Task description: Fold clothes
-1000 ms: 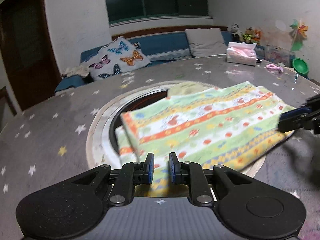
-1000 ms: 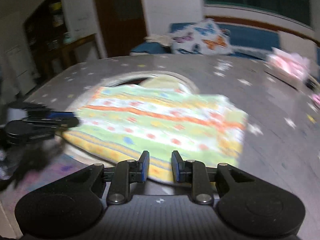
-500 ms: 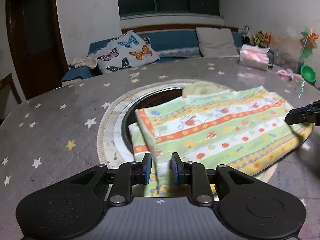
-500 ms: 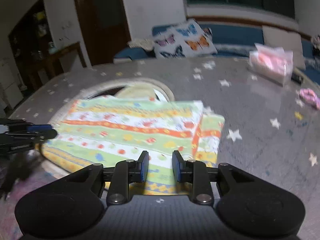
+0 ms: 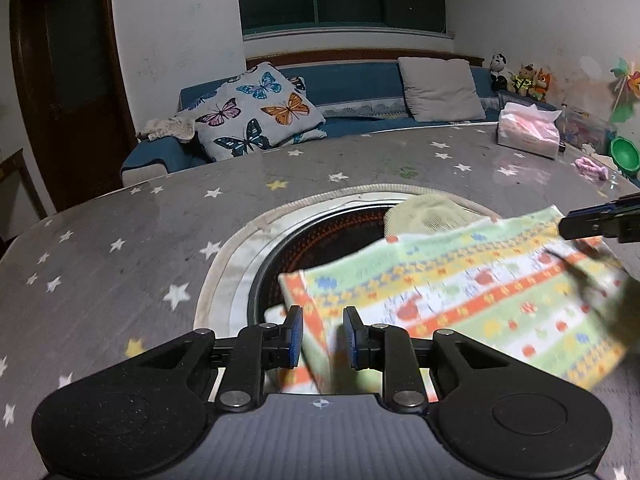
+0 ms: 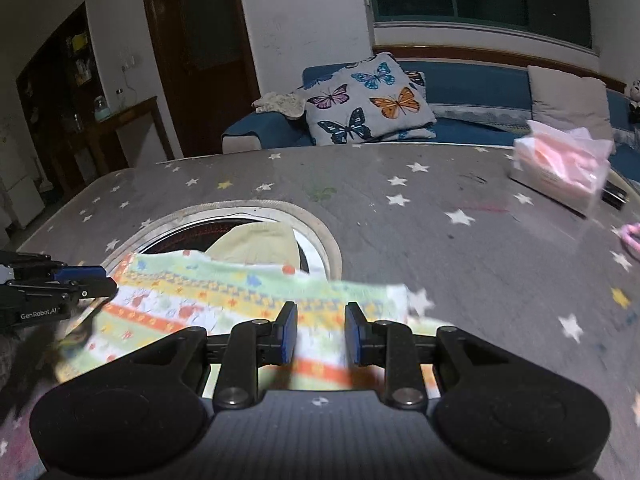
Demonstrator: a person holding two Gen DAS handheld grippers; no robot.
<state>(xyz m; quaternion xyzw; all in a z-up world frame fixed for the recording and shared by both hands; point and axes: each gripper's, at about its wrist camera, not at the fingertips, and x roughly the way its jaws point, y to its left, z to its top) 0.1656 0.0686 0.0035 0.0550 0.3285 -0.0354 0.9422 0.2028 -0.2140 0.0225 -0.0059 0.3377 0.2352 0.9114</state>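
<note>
cloth, one piece: a striped patterned towel (image 5: 460, 300) lies folded on the grey starred worktop (image 5: 120, 264), partly covering the round opening (image 5: 320, 240) at its middle. its left edge sits between the jaws of the left gripper (image 5: 320, 336), its right edge between the jaws of the right gripper (image 6: 320, 334). on the left the jaws have just been opening with cloth in the gap, and the blue pads (image 5: 295, 336) do not look pressed on it, so i read that side as released. the right jaws look slack round the cloth too.

risk from here: with two loose grippers near the edges, a pad could snag the top layer and drag the fold open. the towel hangs partly over the opening, so a pull toward the far side could tip it in. a second, pale yellow cloth (image 6: 260, 244) lies in that opening just beyond the towel and might get caught up with it. motion blur makes the near edges hard to judge.

count: two grippers, one towel, one yellow cloth, one tissue pack (image 6: 560, 168) far right, one butterfly cushion (image 6: 368, 104) on the sofa beyond.
</note>
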